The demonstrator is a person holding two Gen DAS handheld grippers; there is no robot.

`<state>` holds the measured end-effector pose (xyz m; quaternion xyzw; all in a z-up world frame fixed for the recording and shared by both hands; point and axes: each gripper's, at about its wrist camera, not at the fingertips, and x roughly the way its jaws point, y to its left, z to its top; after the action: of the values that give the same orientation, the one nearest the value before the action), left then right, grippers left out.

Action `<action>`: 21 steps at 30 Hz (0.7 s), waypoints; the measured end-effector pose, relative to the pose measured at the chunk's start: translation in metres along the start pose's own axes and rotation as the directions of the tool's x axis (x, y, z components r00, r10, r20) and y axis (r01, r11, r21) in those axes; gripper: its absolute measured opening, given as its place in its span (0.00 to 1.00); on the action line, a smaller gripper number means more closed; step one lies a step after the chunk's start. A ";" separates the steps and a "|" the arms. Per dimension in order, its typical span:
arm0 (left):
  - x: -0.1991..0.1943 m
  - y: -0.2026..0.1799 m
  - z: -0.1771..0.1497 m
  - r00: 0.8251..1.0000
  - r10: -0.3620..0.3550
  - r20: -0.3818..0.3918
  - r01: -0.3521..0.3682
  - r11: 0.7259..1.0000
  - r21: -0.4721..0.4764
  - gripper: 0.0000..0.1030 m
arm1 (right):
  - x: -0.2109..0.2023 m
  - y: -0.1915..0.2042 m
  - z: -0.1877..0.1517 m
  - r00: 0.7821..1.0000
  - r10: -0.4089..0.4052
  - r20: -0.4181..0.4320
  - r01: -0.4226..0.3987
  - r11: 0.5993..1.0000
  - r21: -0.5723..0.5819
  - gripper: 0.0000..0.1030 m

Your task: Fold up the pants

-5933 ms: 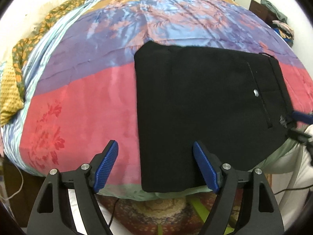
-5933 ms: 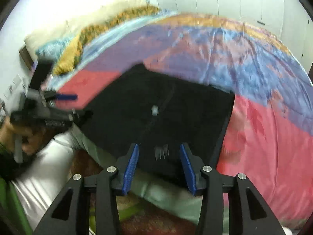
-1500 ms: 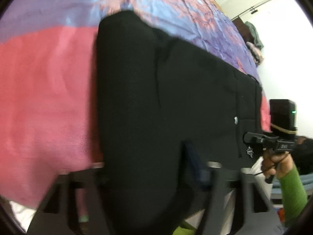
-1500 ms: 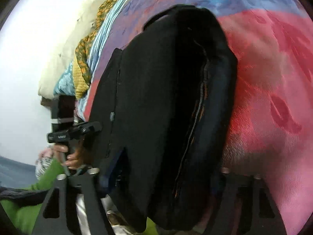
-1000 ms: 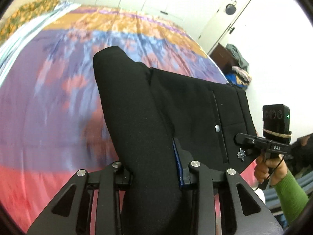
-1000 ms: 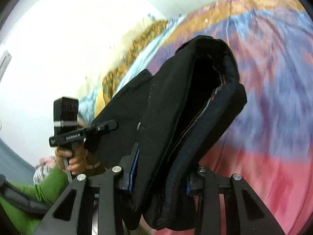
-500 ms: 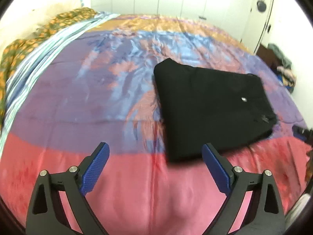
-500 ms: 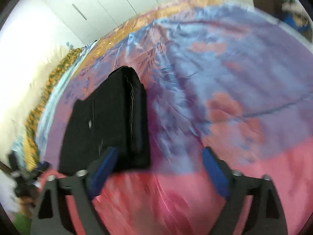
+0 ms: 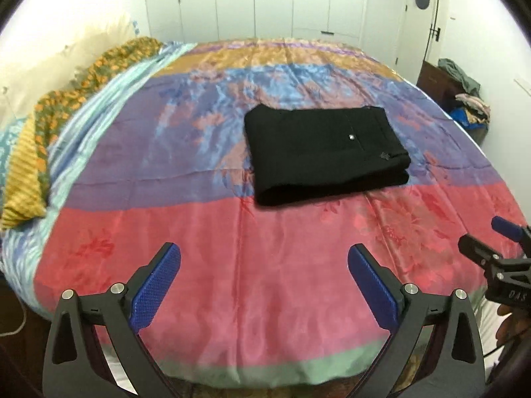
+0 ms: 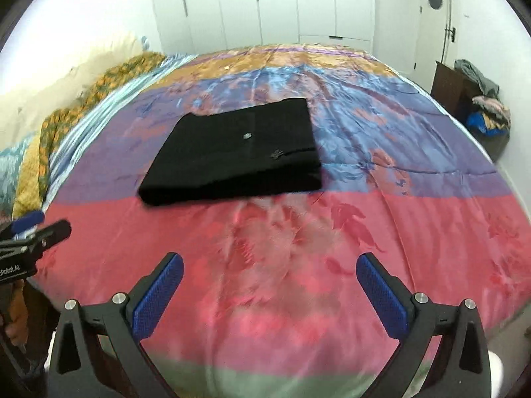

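The black pants point(image 9: 327, 152), folded into a thick flat rectangle with a small silver button facing up, are laid on the shiny striped satin bedspread point(image 9: 232, 265) at the boundary between its purple band and its pink-red band, near the middle of the bed. The left gripper point(image 9: 264, 278) is held above the pink-red band at the near edge of the bedspread, well apart from the pants, with its blue-padded jaws spread wide and nothing between them. The right gripper point(image 10: 268, 292) is likewise held over the pink-red band, jaws spread wide and empty, well short of the pants point(image 10: 239, 152).
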<state>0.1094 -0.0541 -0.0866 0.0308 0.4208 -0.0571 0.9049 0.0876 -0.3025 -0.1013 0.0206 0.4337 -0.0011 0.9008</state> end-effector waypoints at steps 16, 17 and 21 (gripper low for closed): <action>-0.056 0.003 0.007 0.999 0.031 0.013 -0.032 0.999 0.017 0.99 | -0.078 0.032 0.010 1.000 0.009 0.011 -0.008 0.998 -0.064 1.00; -0.058 0.003 0.007 0.999 0.035 0.016 -0.035 0.999 0.018 0.99 | -0.083 0.033 0.010 1.000 0.008 0.017 -0.007 0.998 -0.070 1.00; -0.066 0.000 0.010 0.998 0.063 0.027 -0.064 0.998 0.025 0.99 | -0.095 0.038 0.014 0.999 -0.002 0.044 0.006 0.996 -0.089 1.00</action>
<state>0.0750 -0.0504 -0.0294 0.0552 0.4070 -0.0342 0.9111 0.0394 -0.2663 -0.0169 -0.0205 0.4135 0.0161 0.9101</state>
